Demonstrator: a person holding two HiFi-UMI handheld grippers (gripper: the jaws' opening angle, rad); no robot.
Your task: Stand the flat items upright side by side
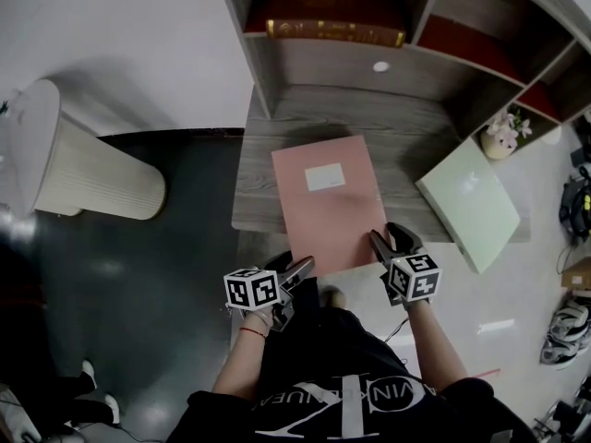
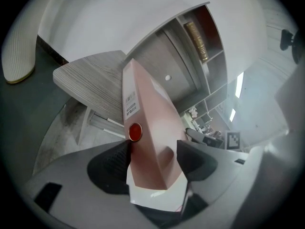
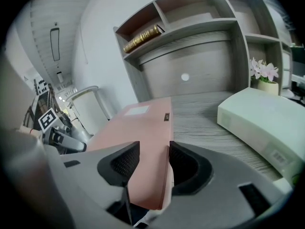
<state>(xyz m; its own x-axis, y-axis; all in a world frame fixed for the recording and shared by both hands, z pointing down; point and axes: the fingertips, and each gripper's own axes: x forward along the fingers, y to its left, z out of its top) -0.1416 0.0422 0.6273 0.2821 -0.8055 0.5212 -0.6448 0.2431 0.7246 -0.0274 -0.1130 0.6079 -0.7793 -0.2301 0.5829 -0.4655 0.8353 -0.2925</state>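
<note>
A pink file folder [image 1: 328, 201] lies flat on the grey wooden desk [image 1: 369, 118], and its near end hangs over the front edge. My left gripper [image 1: 300, 268] is at its near left corner. In the left gripper view the thick spine [image 2: 147, 109], with a label and a red button, sits between the pads and my left gripper [image 2: 153, 147] is shut on it. My right gripper [image 1: 383, 238] holds the near right corner. In the right gripper view the thinner edge of the pink folder [image 3: 138, 132] is pinched by my right gripper [image 3: 153, 147].
A pale green folder [image 1: 469, 201] lies flat on the desk's right side, past the right gripper. Shelves behind hold a dark red book [image 1: 332, 12] and a small flower vase [image 1: 503, 135]. A white ribbed bin [image 1: 83, 169] lies on the floor at left, shoes [image 1: 568, 326] at right.
</note>
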